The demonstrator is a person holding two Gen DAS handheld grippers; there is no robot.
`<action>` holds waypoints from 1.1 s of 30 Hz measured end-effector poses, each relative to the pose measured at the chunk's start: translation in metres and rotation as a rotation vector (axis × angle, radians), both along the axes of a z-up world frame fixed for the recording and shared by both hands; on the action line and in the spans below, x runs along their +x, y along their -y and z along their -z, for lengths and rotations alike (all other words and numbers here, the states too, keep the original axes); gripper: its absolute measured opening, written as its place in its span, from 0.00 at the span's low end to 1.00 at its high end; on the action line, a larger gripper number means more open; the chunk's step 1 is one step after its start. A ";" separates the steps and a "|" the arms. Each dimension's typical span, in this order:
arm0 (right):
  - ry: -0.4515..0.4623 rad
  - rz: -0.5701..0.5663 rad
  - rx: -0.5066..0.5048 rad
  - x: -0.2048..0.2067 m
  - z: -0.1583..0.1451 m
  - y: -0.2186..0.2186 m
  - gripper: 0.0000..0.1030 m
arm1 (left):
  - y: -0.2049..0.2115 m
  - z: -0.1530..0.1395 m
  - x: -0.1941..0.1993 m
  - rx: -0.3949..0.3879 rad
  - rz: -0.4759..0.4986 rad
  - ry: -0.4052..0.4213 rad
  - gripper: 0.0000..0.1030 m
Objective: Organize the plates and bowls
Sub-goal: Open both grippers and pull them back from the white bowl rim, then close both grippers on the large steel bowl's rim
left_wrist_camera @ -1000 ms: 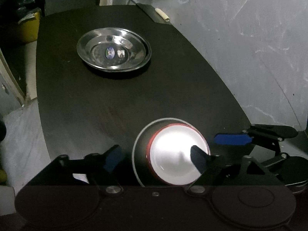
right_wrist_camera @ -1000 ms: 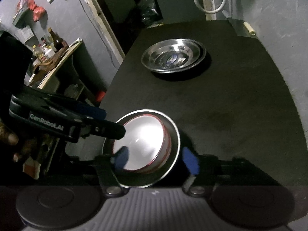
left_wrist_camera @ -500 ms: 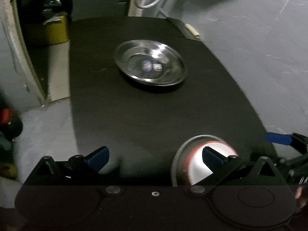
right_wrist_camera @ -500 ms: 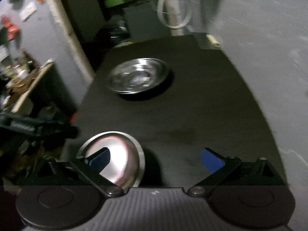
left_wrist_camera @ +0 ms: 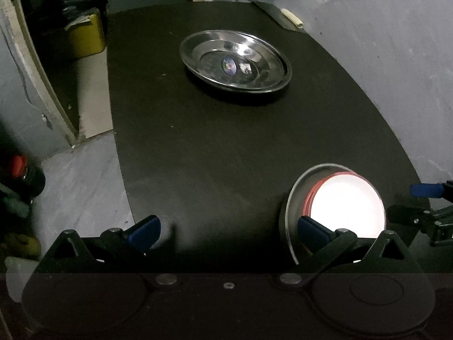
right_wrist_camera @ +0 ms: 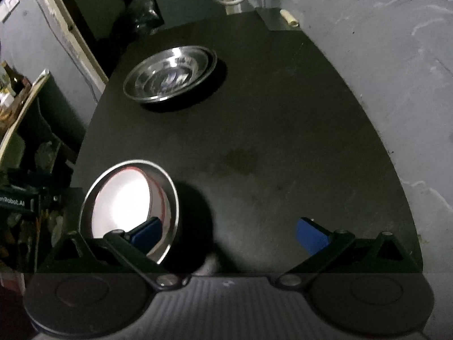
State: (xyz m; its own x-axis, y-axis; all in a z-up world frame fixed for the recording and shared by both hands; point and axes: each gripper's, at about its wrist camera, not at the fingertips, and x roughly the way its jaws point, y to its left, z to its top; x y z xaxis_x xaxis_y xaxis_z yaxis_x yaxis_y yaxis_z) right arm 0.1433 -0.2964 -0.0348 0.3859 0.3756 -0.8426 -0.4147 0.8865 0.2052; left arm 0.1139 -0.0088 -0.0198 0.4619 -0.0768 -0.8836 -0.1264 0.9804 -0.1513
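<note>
- The table [left_wrist_camera: 226, 147] is black with a rounded near edge; grey floor shows on both sides of it.
- A steel plate [left_wrist_camera: 235, 61] sits toward the far end of the table, well apart from everything else; in the right wrist view the plate [right_wrist_camera: 170, 74] looks like more than one nested together, though I cannot tell how many.
- A steel bowl [left_wrist_camera: 294, 198] stands near the front edge of the table, and a white bowl [left_wrist_camera: 346, 202] with a red rim is nested inside it.
- In the right wrist view the steel bowl [right_wrist_camera: 170, 192] lies at the lower left, with the white bowl [right_wrist_camera: 121, 198] glaring brightly in it.
- The left gripper [left_wrist_camera: 228, 231] is spread wide and holds nothing; its right fingertip [left_wrist_camera: 312, 233] overlaps the steel bowl's rim in the picture, but I cannot tell whether it touches.
- The right gripper [right_wrist_camera: 226, 233] is also spread wide and empty; its left fingertip [right_wrist_camera: 147, 233] shows in front of the steel bowl's near rim, while the right fingertip [right_wrist_camera: 311, 236] is over bare table.
- The right gripper's fingers show at the right edge of the left wrist view, just beside the bowls.
</note>
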 end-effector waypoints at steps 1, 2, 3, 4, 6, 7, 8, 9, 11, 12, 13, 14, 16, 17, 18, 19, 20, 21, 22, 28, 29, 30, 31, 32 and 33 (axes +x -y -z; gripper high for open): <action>-0.003 -0.003 -0.005 0.000 0.001 -0.001 1.00 | 0.002 0.001 -0.001 0.005 0.005 -0.003 0.99; -0.006 -0.004 -0.009 0.000 0.001 -0.002 1.00 | 0.003 0.002 -0.001 0.012 0.012 -0.007 0.99; -0.010 -0.005 -0.015 0.000 0.001 -0.004 1.00 | 0.004 0.002 -0.001 0.019 0.019 -0.010 0.99; -0.013 -0.005 -0.021 0.001 0.002 -0.004 1.00 | 0.006 0.003 0.000 0.027 0.027 -0.014 0.99; -0.019 -0.002 -0.032 0.002 0.003 -0.005 1.00 | 0.009 0.005 0.002 0.044 0.042 -0.024 0.99; -0.021 -0.002 -0.035 0.001 0.004 -0.006 1.00 | 0.010 0.005 0.003 0.050 0.047 -0.027 0.99; -0.023 -0.002 -0.038 0.002 0.004 -0.006 1.00 | 0.012 0.006 0.003 0.056 0.053 -0.029 0.99; -0.025 -0.002 -0.041 0.002 0.005 -0.006 1.00 | 0.013 0.006 0.003 0.060 0.059 -0.031 0.99; -0.030 -0.004 -0.046 0.002 0.007 -0.006 1.00 | 0.015 0.007 0.004 0.067 0.071 -0.039 0.99; -0.032 -0.006 -0.045 0.002 0.007 -0.006 1.00 | 0.016 0.007 0.004 0.074 0.077 -0.042 0.99; -0.034 -0.008 -0.045 0.002 0.007 -0.006 1.00 | 0.018 0.009 0.006 0.083 0.082 -0.046 0.99; -0.036 -0.011 -0.046 0.002 0.008 -0.007 1.00 | 0.020 0.010 0.007 0.093 0.088 -0.051 0.99; -0.039 -0.018 -0.048 0.003 0.009 -0.008 1.00 | 0.022 0.011 0.008 0.110 0.097 -0.058 0.99; -0.039 -0.022 -0.050 0.003 0.009 -0.009 1.00 | 0.023 0.012 0.009 0.117 0.100 -0.061 0.99; -0.038 -0.026 -0.053 0.003 0.010 -0.009 1.00 | 0.025 0.013 0.010 0.124 0.104 -0.065 0.99; -0.038 -0.031 -0.058 0.003 0.010 -0.010 1.00 | 0.026 0.014 0.010 0.130 0.107 -0.067 0.99; -0.036 -0.036 -0.064 0.003 0.010 -0.012 1.00 | 0.027 0.015 0.010 0.137 0.110 -0.069 0.99; -0.033 -0.043 -0.073 0.002 0.011 -0.014 1.00 | 0.028 0.016 0.011 0.146 0.113 -0.072 0.99; -0.029 -0.050 -0.081 0.002 0.011 -0.015 1.00 | 0.029 0.016 0.011 0.153 0.116 -0.073 0.99; -0.016 -0.059 -0.103 0.000 0.012 -0.018 1.00 | 0.038 0.018 0.011 0.202 0.146 -0.072 0.99; -0.015 -0.059 -0.103 0.000 0.013 -0.018 1.00 | 0.040 0.018 0.011 0.209 0.152 -0.071 0.99; -0.014 -0.060 -0.103 0.000 0.013 -0.018 1.00 | 0.041 0.018 0.010 0.215 0.158 -0.071 0.99; -0.014 -0.060 -0.104 -0.001 0.013 -0.018 1.00 | 0.042 0.019 0.010 0.217 0.162 -0.072 0.99; -0.012 -0.060 -0.105 -0.001 0.013 -0.018 1.00 | 0.042 0.019 0.010 0.219 0.166 -0.073 0.99; -0.010 -0.061 -0.106 -0.001 0.013 -0.018 1.00 | 0.043 0.019 0.011 0.220 0.166 -0.072 0.99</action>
